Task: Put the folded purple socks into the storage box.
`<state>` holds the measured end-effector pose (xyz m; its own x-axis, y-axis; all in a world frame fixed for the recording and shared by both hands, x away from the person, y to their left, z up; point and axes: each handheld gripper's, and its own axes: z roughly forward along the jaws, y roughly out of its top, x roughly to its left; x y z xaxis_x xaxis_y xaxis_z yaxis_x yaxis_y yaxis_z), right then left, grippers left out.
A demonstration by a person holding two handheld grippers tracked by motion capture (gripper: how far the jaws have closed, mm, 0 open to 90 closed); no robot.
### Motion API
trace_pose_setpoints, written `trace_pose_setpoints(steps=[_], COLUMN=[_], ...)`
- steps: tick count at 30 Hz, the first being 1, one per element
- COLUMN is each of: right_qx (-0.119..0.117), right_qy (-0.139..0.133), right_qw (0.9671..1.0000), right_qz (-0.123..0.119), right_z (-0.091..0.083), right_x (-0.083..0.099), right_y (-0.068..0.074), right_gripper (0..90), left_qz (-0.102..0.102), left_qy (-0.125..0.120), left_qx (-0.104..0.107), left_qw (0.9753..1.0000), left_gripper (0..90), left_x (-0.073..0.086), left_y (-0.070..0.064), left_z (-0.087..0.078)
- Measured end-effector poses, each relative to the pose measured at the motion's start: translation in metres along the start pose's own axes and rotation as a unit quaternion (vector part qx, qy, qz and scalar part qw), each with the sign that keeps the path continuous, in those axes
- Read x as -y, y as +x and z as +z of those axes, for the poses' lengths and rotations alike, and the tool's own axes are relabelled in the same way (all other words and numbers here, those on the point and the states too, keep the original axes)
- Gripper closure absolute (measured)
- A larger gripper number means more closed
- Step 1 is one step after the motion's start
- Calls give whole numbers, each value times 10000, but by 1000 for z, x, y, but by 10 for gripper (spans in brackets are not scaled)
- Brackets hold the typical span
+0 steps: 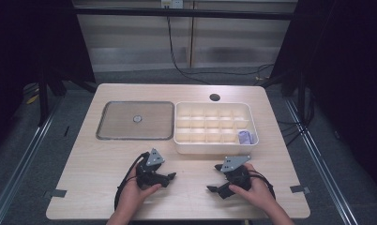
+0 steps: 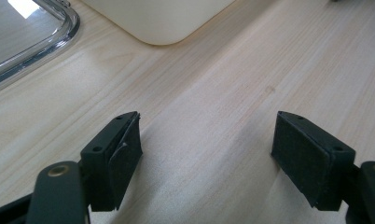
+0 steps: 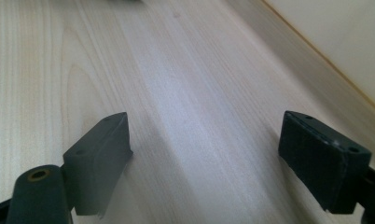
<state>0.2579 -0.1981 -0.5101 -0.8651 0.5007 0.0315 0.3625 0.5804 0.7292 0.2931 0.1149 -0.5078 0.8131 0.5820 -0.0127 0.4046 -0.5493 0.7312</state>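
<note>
Nearest the camera, two forearms are seen coming in from the bottom edge of the high view, each hand wrapped round a gripper that sits low on the wooden table point(image 1: 83, 159). Over on the left, the left gripper point(image 1: 170, 176) is held with its jaws spread wide and nothing between them; in the left gripper view point(image 2: 206, 156) only bare wood grain is caught in the gap, so it's fully released. Its nose is pointed toward the table's right side, more or less at the other gripper. Beyond it, toward the far left, a shallow metal tray point(image 1: 104, 129) is laid flat, with a small round thing point(image 1: 137, 119) resting at its middle; its shiny rim point(image 2: 59, 35) is picked up at the top left of the left gripper view. Just beside the tray, a white divided box point(image 1: 214, 148) is set with its long axis running left to right across the table, and its rounded corner point(image 2: 162, 28) is seen ahead of the left jaws. A small purple item point(image 1: 245, 137) is tucked into the box's near right compartment; what it is can't be told. Further right, the right gripper point(image 1: 214, 178) is aimed back leftward, jaws likewise wide apart and holding nothing, as shown in the right gripper view point(image 3: 204, 158).
</note>
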Motion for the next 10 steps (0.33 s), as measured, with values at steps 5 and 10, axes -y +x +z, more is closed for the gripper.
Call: trace_pose_setpoints(steps=[5, 10], right_qx=[0, 15], right_qy=[-15, -14], right_qw=[10000, 10000], right_qz=[1, 10], right_z=[0, 0], right_x=[1, 1], right_y=[0, 0], right_gripper=[160, 150], left_qz=[-5, -2], left_qy=[-16, -2], left_qx=[8, 1], left_qw=[10000, 10000], left_gripper=[235, 235], left_x=[0, 0], left_y=[0, 0], left_z=[0, 0])
